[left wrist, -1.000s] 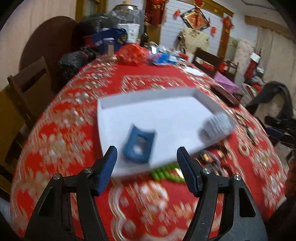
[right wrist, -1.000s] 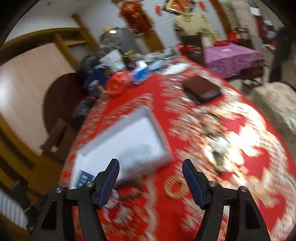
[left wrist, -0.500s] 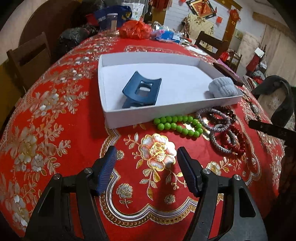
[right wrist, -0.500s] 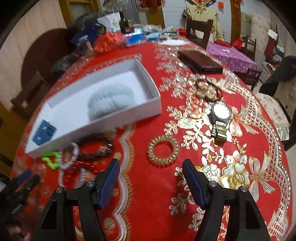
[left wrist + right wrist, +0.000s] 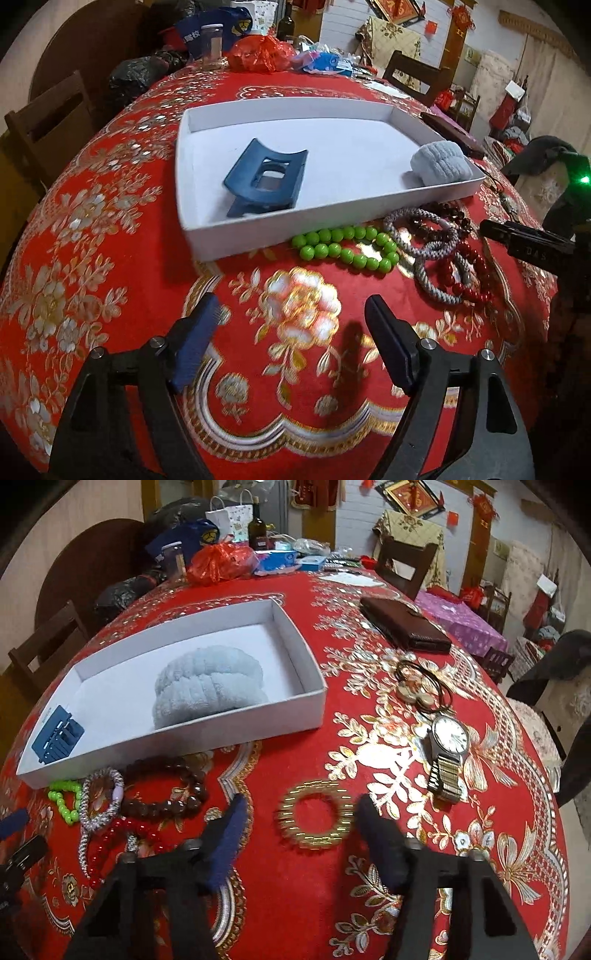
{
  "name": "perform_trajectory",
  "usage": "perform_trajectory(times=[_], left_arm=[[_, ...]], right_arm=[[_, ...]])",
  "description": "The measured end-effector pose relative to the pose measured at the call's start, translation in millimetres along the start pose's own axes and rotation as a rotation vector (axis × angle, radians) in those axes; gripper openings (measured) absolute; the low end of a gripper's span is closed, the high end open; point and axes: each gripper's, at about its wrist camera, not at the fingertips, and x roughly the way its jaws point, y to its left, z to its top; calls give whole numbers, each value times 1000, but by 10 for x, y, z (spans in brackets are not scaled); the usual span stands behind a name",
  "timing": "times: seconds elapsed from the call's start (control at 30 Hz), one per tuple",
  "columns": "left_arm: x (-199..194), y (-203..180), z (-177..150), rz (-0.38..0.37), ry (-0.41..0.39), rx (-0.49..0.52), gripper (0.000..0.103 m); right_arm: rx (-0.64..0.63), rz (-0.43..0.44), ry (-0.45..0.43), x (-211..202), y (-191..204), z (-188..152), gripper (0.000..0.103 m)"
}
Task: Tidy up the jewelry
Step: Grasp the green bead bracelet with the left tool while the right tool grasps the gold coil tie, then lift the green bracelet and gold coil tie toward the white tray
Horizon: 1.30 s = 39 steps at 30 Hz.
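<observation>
Lettering "DAS" on right gripper (image 5: pixel 532 247); rest unreadable

The left tool (image 5: pixel 291 325) hung wide open over the red worktop (image 5: pixel 110 258), holding nothing. Ahead sat a white tray (image 5: pixel 207 240) with a blue hair clip (image 5: pixel 266 181) and a pale fuzzy hair tie (image 5: pixel 441 164) inside. Just beside the tray's near wall lay green beads (image 5: pixel 347 245), grey cord bracelets (image 5: pixel 424 236) and red beads (image 5: pixel 465 273).
</observation>
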Motion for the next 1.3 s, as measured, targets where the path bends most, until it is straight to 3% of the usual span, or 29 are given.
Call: perform_trajectory(times=[0.1, 0.2, 0.37, 0.53, 0.73, 0.77, 0.83, 0.87, 0.93, 0.97, 1.17, 1.3], left_arm=[[70, -69, 81, 5, 10, 14, 80], [105, -126, 135, -11, 24, 11, 80], [50, -40, 219, -59, 15, -109, 80], [173, -64, 327, 21, 36, -160, 80], [201, -199, 232, 113, 25, -47, 80], [190, -206, 204, 121, 21, -27, 77], [131, -186, 144, 106, 4, 1, 50], [102, -178, 117, 93, -1, 14, 43], [50, -141, 71, 59, -3, 36, 14], [30, -116, 52, 37, 1, 37, 10], [-87, 15, -98, -104, -22, 19, 8], [-180, -10, -111, -147, -65, 29, 8]], right_arm=[[17, -1, -2, -19, -4, -2, 38], [40, 16, 4, -36, -35, -3, 36], [52, 25, 2, -35, -47, -1, 36], [50, 27, 3, -30, -47, -4, 36], [39, 38, 11, -35, -30, -10, 36], [41, 41, 13, -40, -29, -12, 33], [61, 64, 22, -65, -47, -24, 29], [69, 81, 24, -81, -53, -33, 27], [73, 100, 16, -144, -44, -48, 26], [72, 102, 6, -187, -38, -47, 26], [108, 153, -56, -496, -70, -90, 26], [130, 204, -88, -678, -52, -166, 26]])
